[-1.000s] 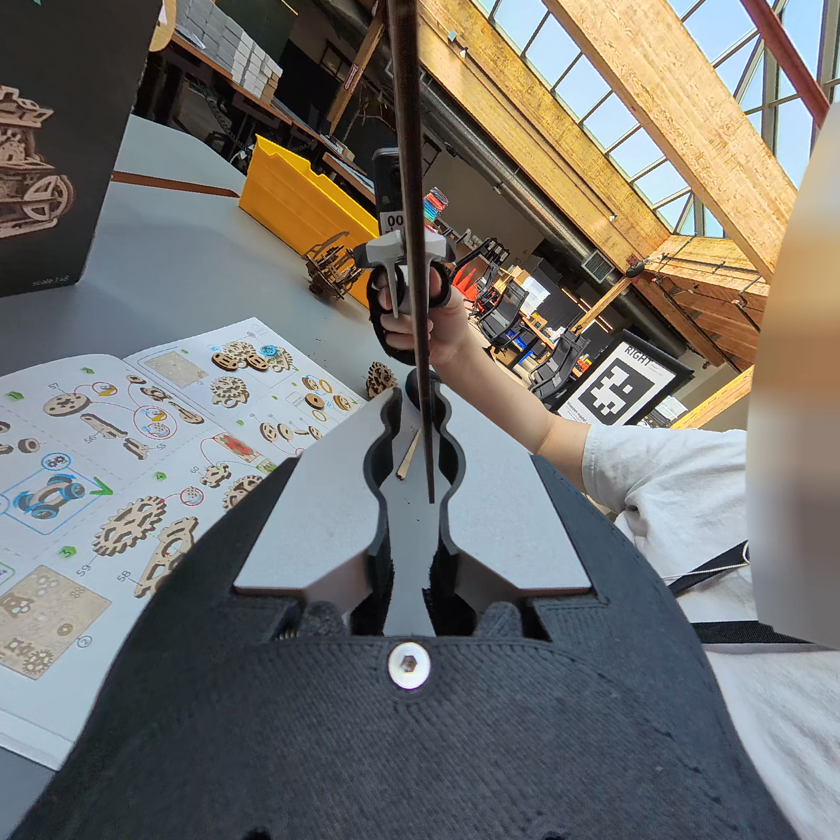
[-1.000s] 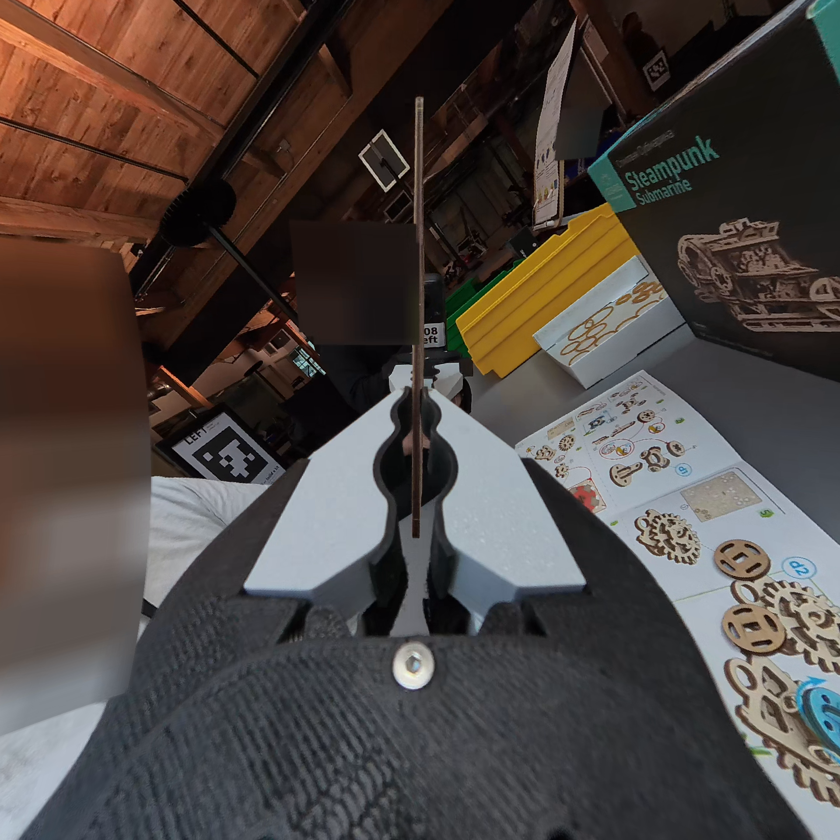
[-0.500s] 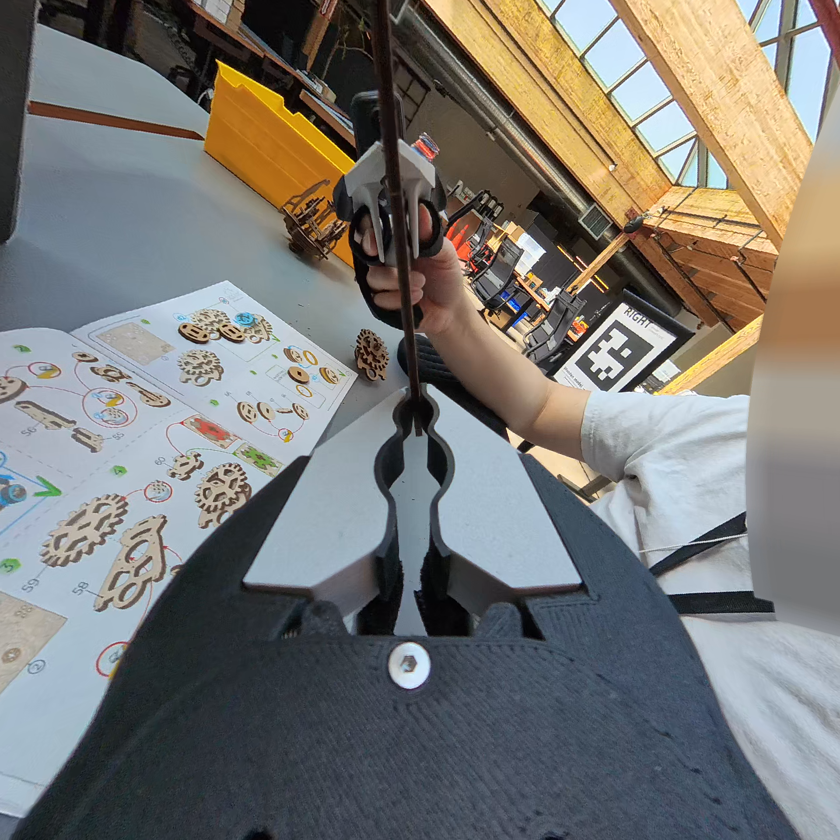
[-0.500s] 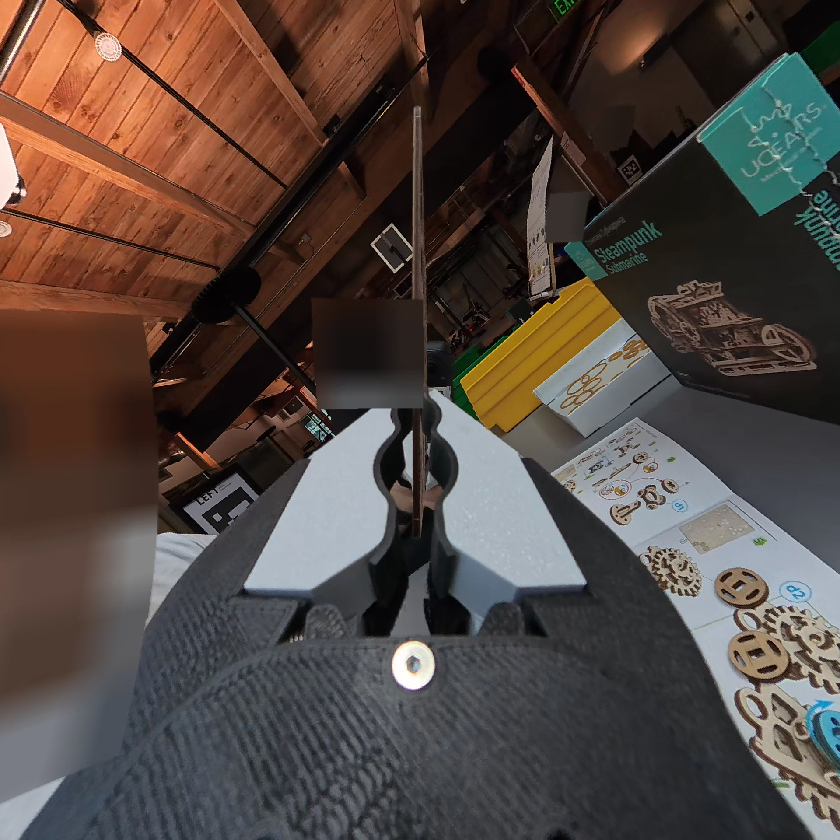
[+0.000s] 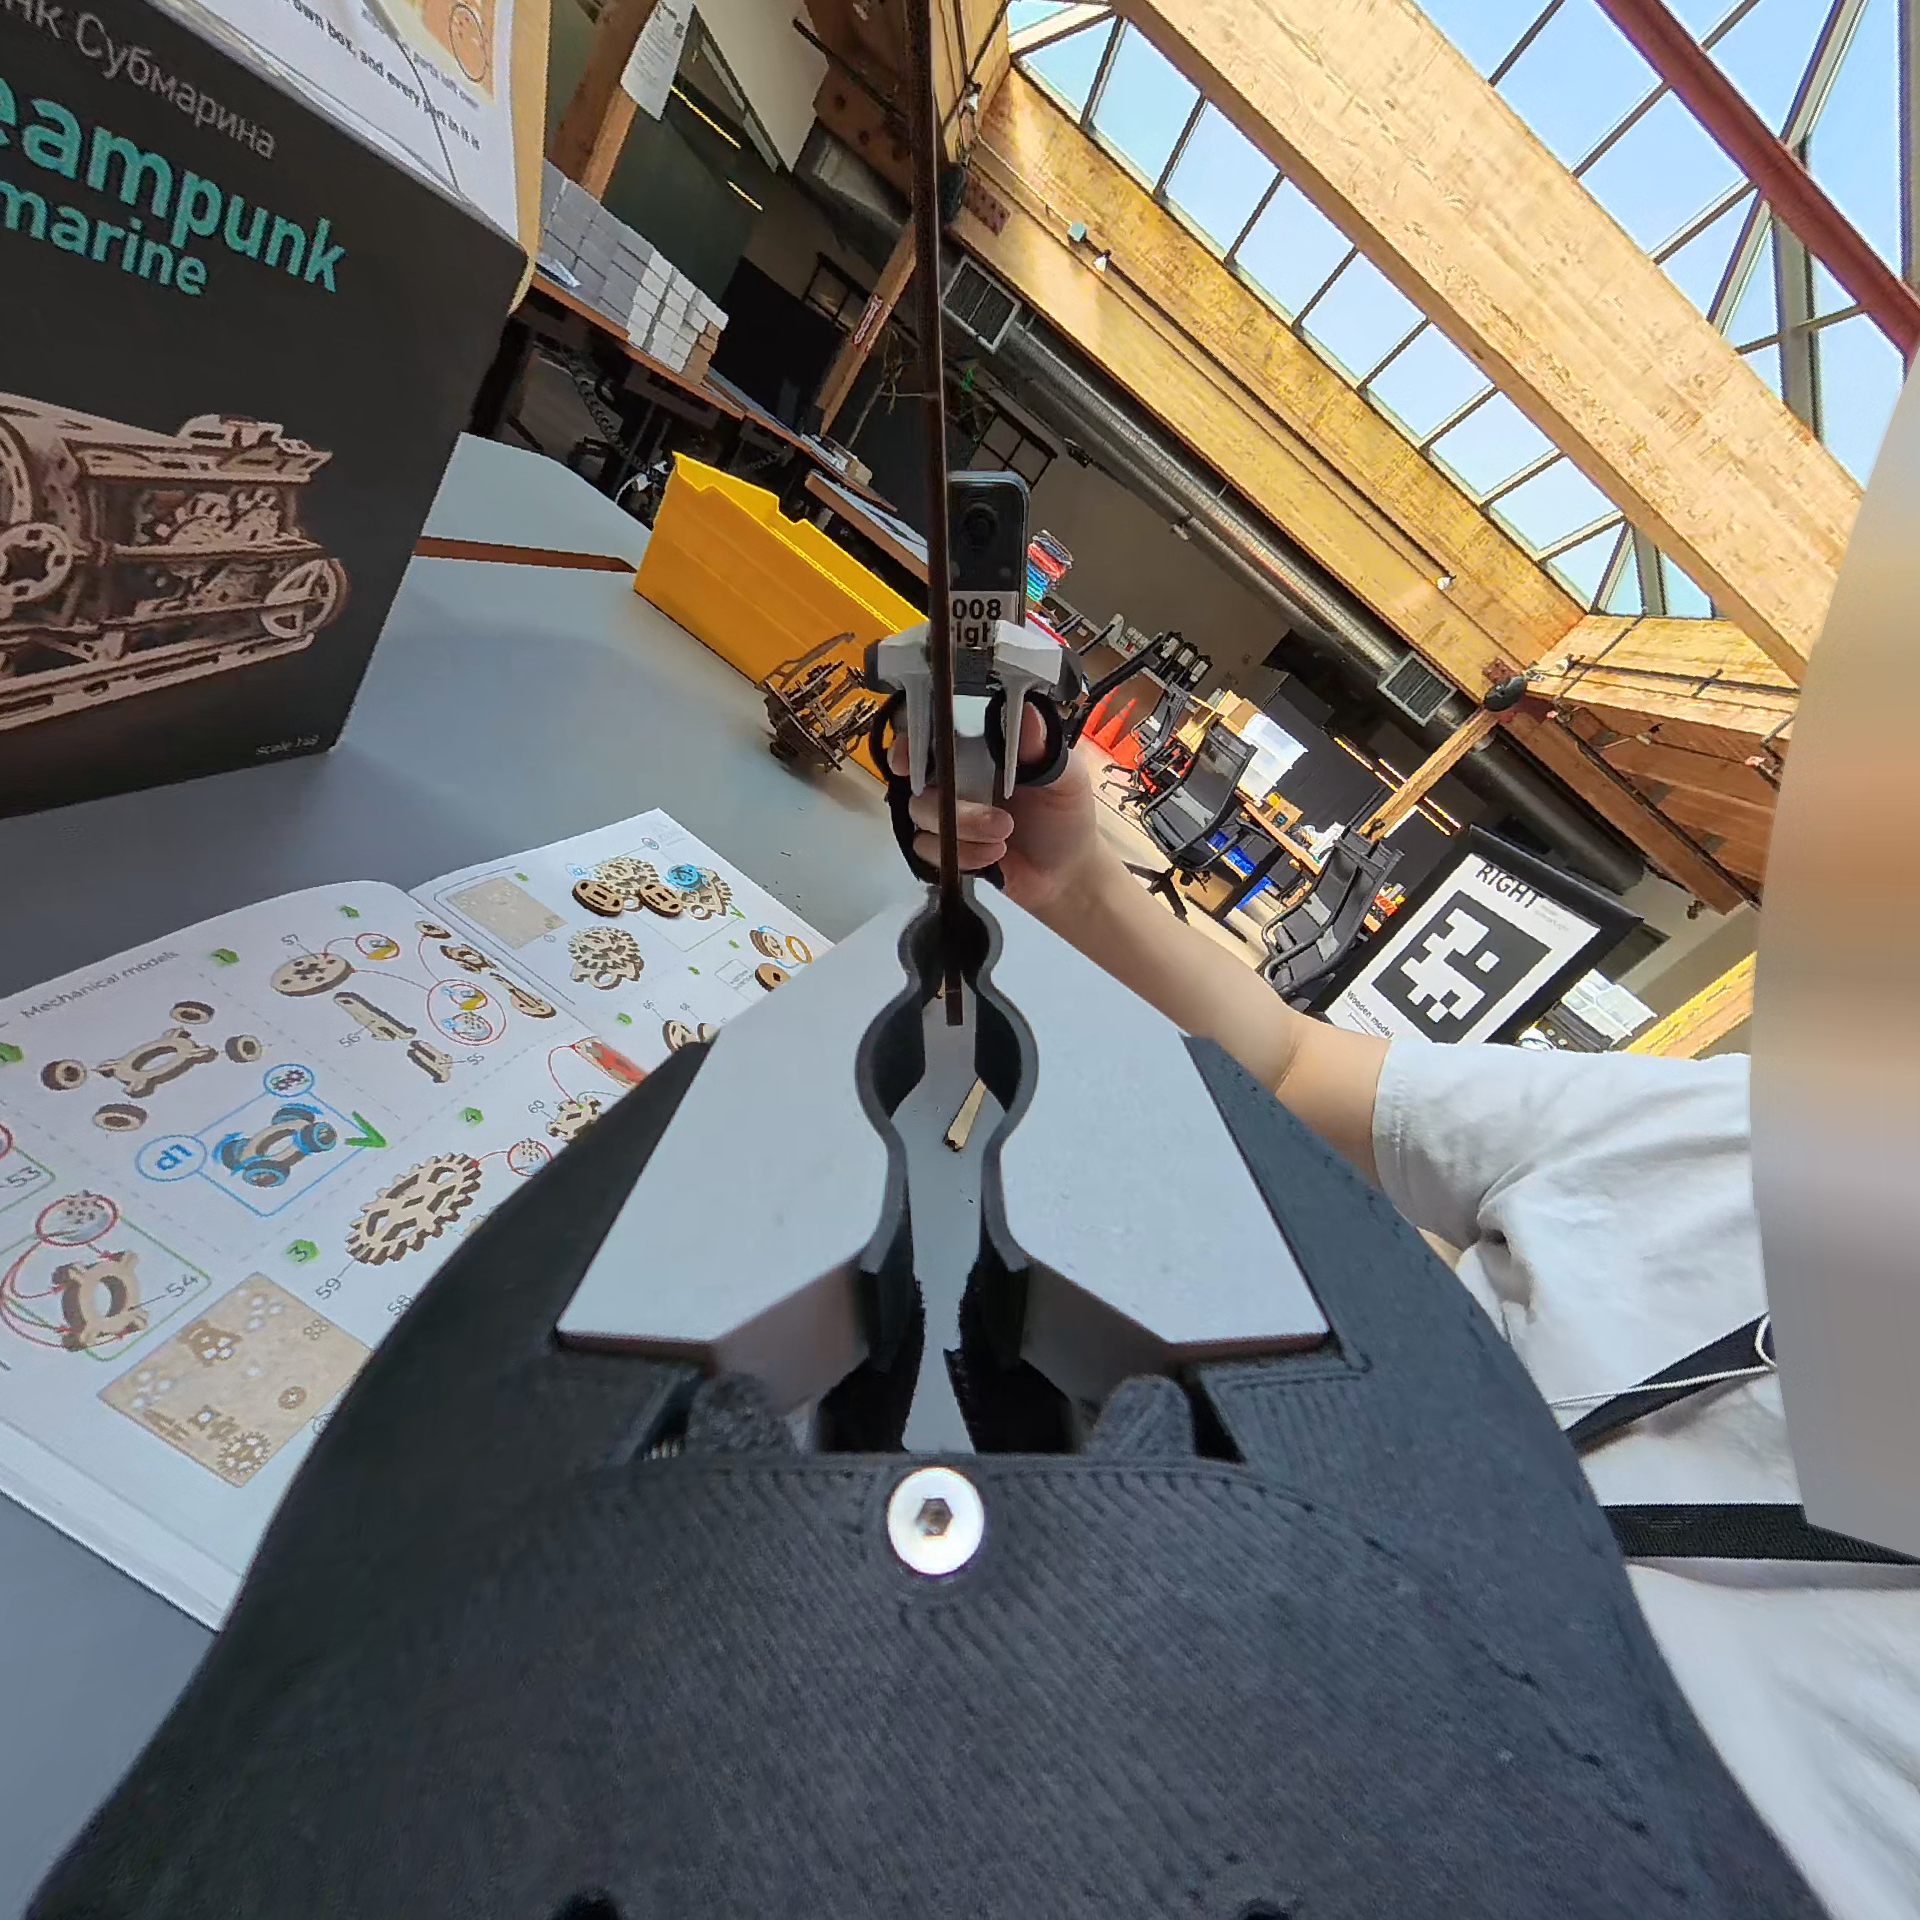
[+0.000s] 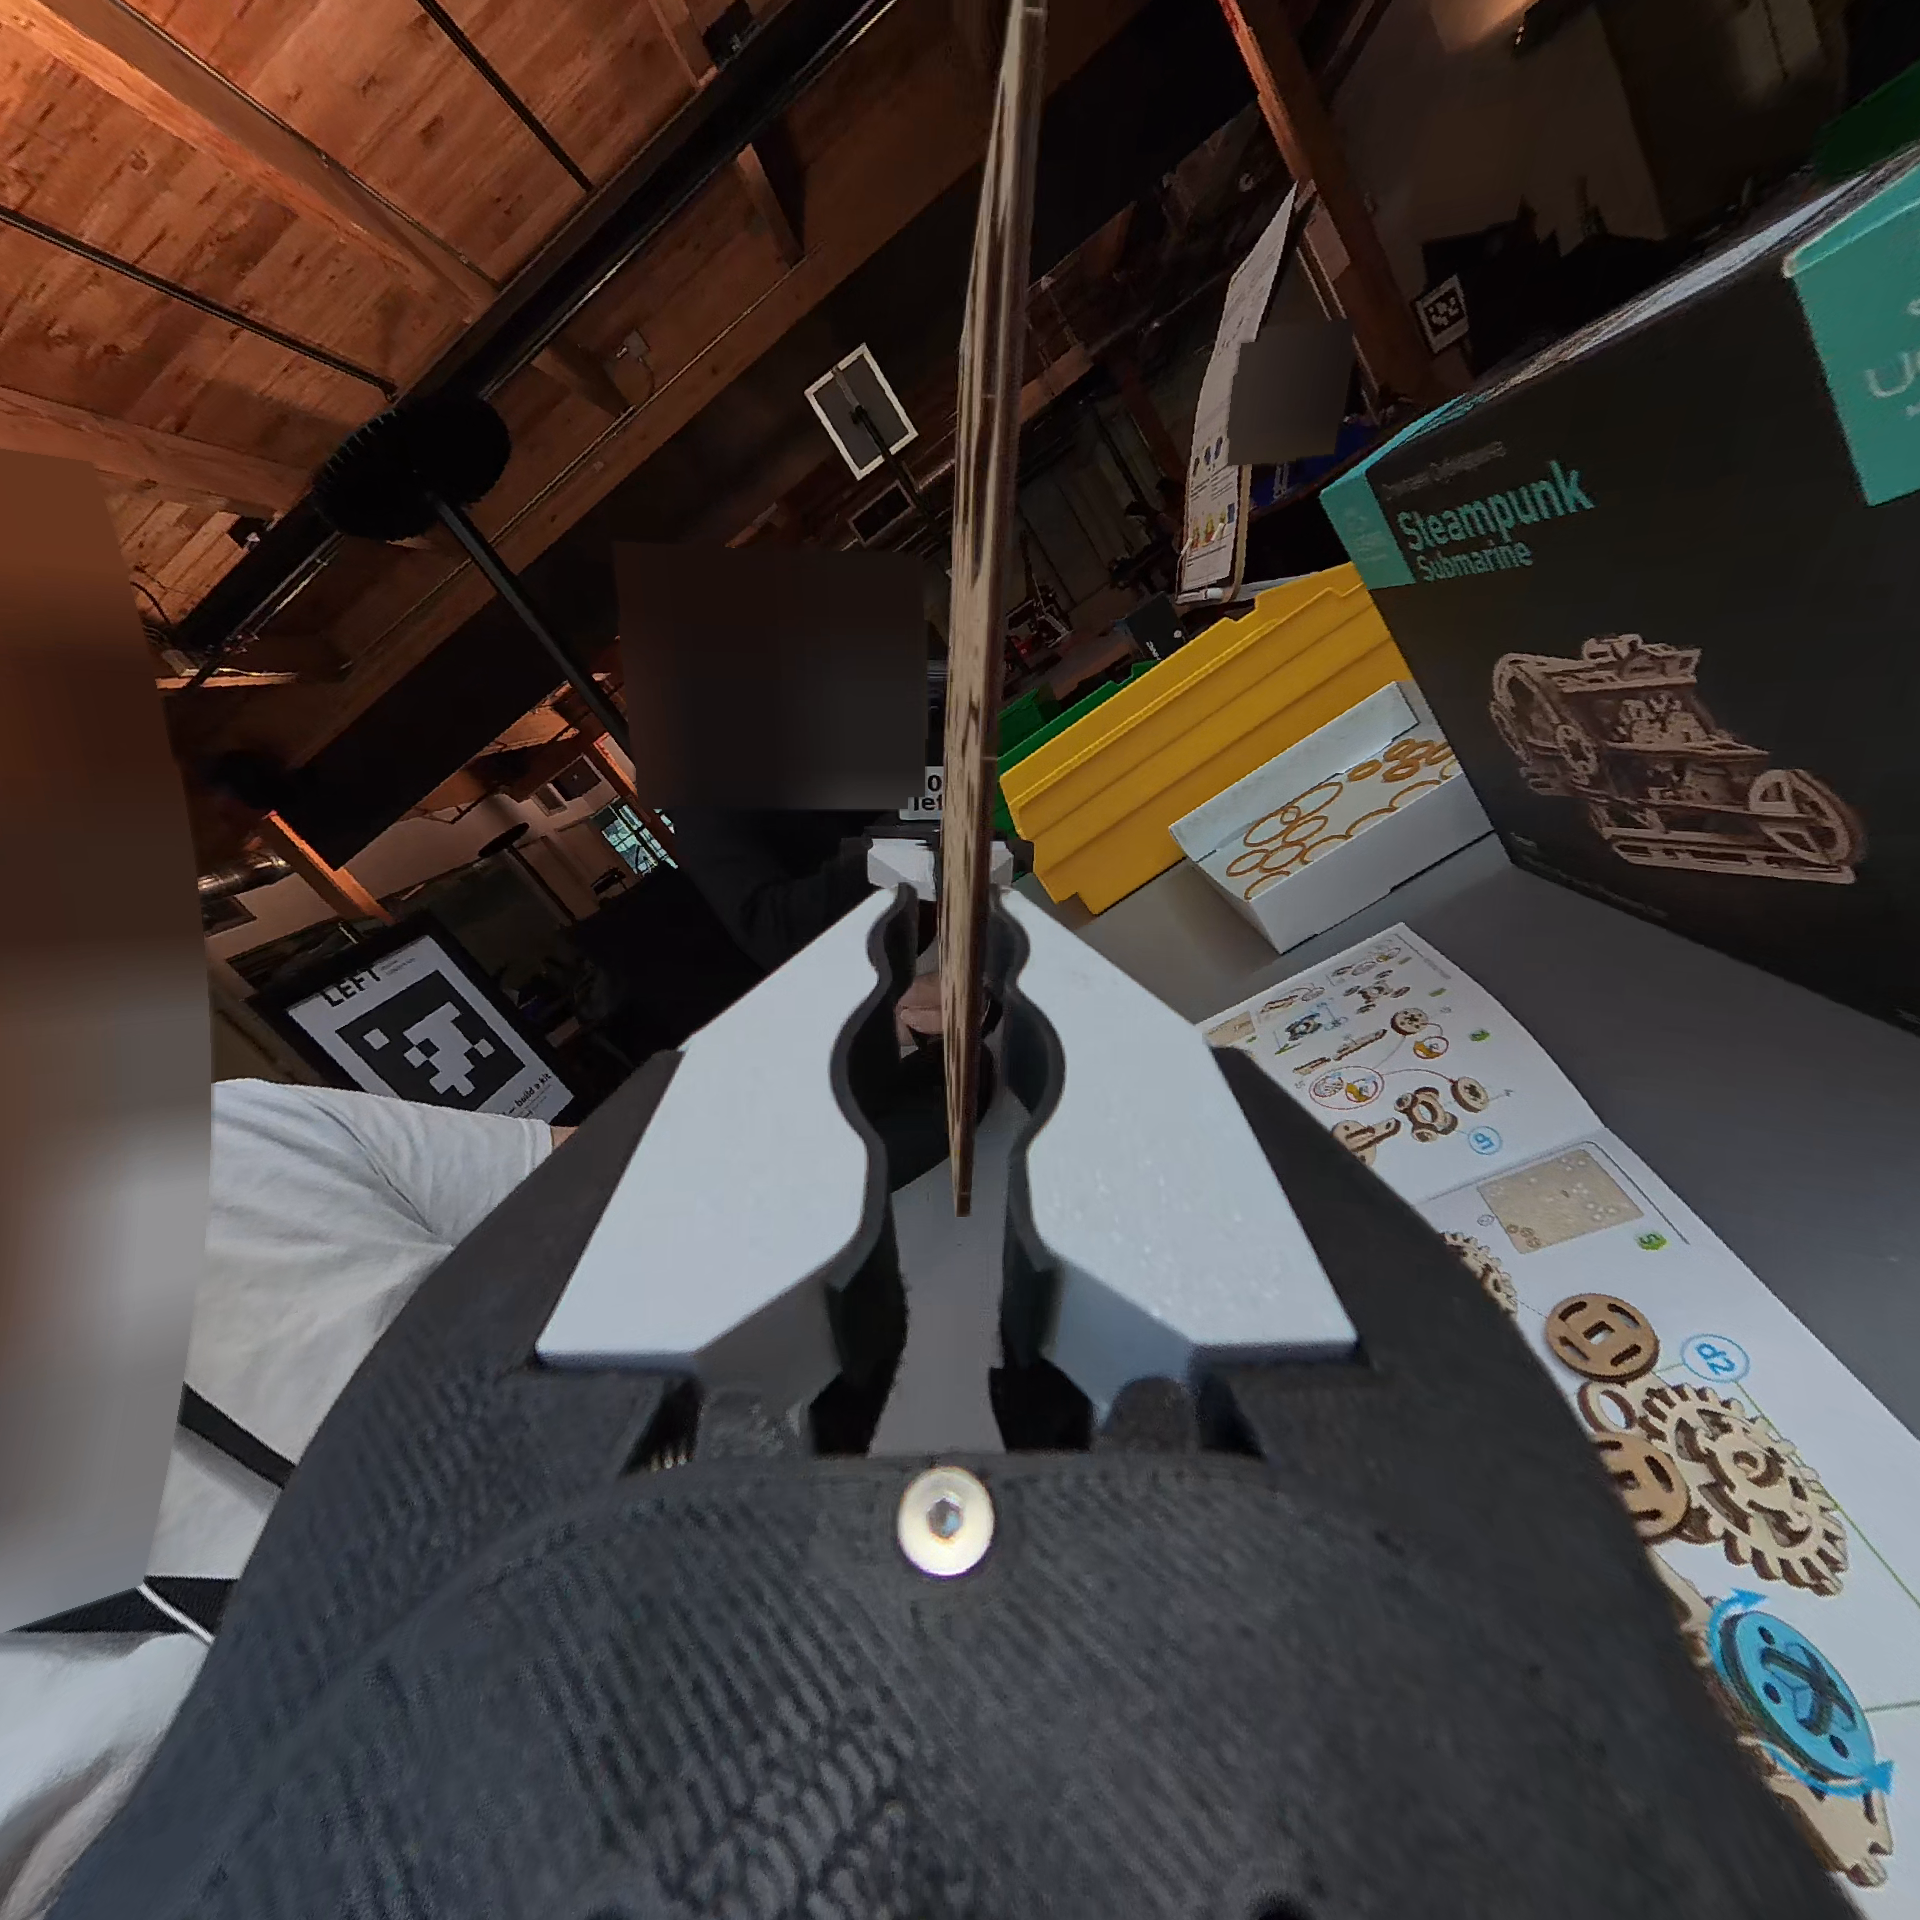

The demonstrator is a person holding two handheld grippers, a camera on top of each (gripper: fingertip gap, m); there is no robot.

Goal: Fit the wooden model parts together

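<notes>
A thin wooden parts sheet (image 5: 932, 416) stands edge-on and is held from both ends. My left gripper (image 5: 948, 914) is shut on its near edge at the fingertips. My right gripper (image 6: 951, 914) is shut on the same sheet (image 6: 987, 520), which reaches deep between its fingers and tilts slightly, showing part of a face. The right gripper also shows in the left wrist view (image 5: 966, 717), facing me in a hand. Loose wooden gears (image 6: 1714, 1475) and discs lie on the open instruction booklet (image 6: 1507, 1195). A partly built wooden model (image 5: 816, 707) stands farther back.
The booklet (image 5: 312, 1091) lies on the grey table (image 5: 520, 707). A black kit box (image 5: 208, 416) stands behind it. A yellow bin (image 6: 1174, 748) and a white tray of wooden rings (image 6: 1330, 831) sit at the back. A small wooden sliver (image 5: 964, 1112) lies below the left fingers. The gap from one gripper's tips to the other's is roughly 12 cm.
Both grippers kept hold of the sheet while tilting and shifting. The sheet now sits deeper between the right fingers and leans slightly, showing part of a face. The kit box is back in the left view.
</notes>
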